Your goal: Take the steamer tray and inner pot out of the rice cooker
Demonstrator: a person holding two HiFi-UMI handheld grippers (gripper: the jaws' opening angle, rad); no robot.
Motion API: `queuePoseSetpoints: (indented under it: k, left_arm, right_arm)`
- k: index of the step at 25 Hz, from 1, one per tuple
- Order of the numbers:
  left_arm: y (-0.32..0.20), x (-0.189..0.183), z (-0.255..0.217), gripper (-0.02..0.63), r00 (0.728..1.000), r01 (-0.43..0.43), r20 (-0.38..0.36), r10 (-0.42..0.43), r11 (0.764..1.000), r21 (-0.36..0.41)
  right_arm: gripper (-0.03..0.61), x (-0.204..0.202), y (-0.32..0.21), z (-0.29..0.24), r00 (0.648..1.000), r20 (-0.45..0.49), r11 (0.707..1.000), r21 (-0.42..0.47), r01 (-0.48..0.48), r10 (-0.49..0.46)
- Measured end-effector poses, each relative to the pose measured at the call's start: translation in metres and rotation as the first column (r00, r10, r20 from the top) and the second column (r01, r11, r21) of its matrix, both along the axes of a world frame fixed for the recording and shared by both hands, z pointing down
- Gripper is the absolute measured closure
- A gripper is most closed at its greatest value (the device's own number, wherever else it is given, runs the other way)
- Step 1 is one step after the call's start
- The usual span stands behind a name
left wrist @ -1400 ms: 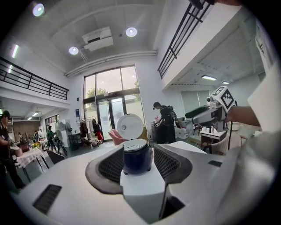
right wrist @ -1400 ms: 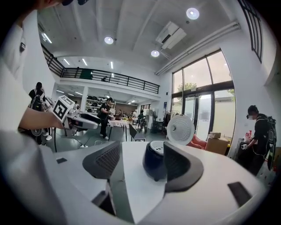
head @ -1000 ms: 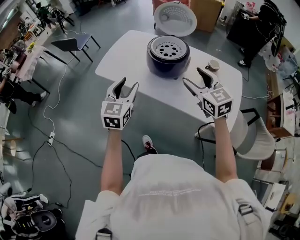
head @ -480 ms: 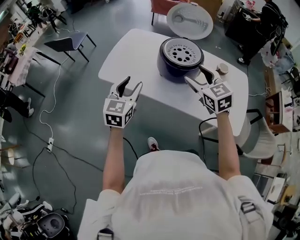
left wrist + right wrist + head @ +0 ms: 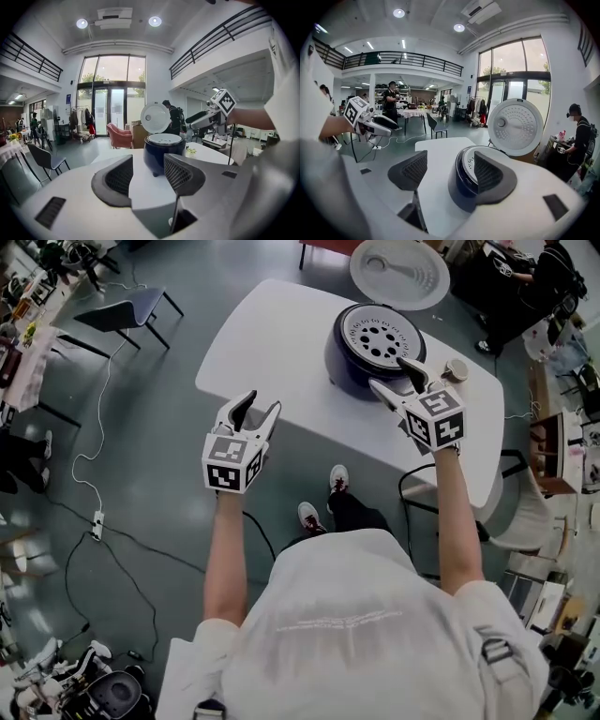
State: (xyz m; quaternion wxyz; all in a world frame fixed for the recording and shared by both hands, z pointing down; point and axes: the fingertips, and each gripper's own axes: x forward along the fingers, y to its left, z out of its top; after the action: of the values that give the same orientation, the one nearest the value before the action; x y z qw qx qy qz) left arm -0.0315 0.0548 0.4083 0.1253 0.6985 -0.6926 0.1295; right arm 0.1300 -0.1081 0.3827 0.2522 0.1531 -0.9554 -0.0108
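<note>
- R gripper (image 5: 391, 376): jaws wide, nothing between them. Rice cooker (image 5: 361, 367) is just ahead of the tips.
- L gripper (image 5: 255, 407): also wide and empty, by the near edge of the bench (image 5: 272, 343). Cooker is well ahead and to its right.
- Step, I reckon: bring both grippers to opposite sides of the steamer tray (image 5: 382, 337), pinch its rim, lift level.
- Tray: pale disc w/ holes, seated in the cooker top. Lid (image 5: 398, 273) is open beyond it.
- Inner pot: hidden under the tray.

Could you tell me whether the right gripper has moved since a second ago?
Yes. The right gripper has closed in on the rice cooker; in the head view its tips now overlap the cooker's rim.
</note>
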Motion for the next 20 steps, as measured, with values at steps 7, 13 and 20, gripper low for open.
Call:
queuePoseSetpoints:
  k: [7, 13, 20]
  left_arm:
    - [-0.011, -0.033, 0.002, 0.393, 1.0, -0.002, -0.005, 0.002, 1.0, -0.02]
    - [-0.029, -0.057, 0.016, 0.396, 1.0, -0.006, -0.024, 0.005, 0.999, -0.047]
    - [-0.077, -0.07, 0.039, 0.396, 0.998, -0.061, -0.038, 0.057, 0.992, -0.109]
  right_arm:
    - [0.261, -0.041, -0.019, 0.032, 0.993, -0.102, 0.997, -0.048, 0.057, -0.061]
    - [0.261, -0.069, -0.048, 0.064, 0.98, -0.172, 0.99, -0.113, 0.08, -0.099]
    - [0.252, -0.091, -0.068, 0.106, 0.941, -0.262, 0.961, -0.232, 0.152, -0.212]
